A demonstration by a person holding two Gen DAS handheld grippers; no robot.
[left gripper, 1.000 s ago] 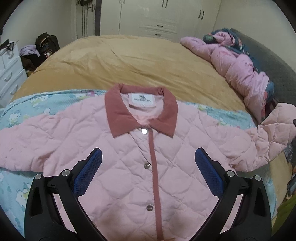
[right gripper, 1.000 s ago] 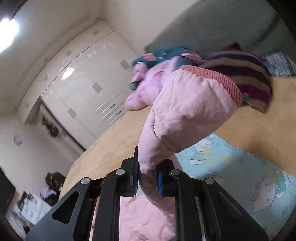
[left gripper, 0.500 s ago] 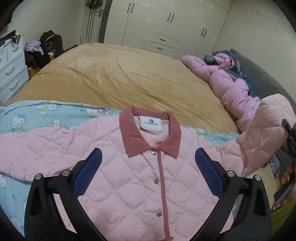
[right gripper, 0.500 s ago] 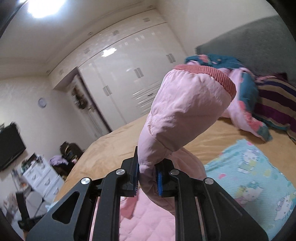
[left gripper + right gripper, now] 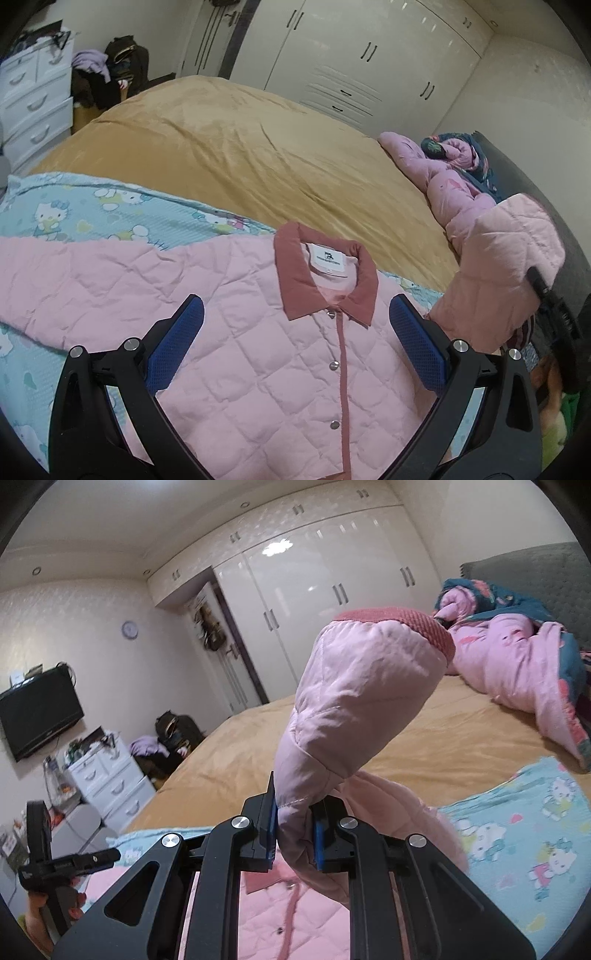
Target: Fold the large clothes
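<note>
A pink quilted jacket with a dark pink collar lies front up on a blue cartoon-print blanket on the bed. My left gripper is open and empty, hovering over the jacket's chest below the collar. My right gripper is shut on the jacket's sleeve and holds it lifted above the bed, ribbed cuff uppermost. The raised sleeve shows at the right of the left wrist view. The left gripper shows at the lower left of the right wrist view.
The bed has a tan cover. A pink and teal heap of clothes lies by the grey headboard. A white drawer unit and a dark bag stand left of the bed. White wardrobes line the far wall.
My right gripper has lifted the sleeve higher and swung it inward over the jacket. My left gripper has shifted so the collar sits farther right between its fingers.
</note>
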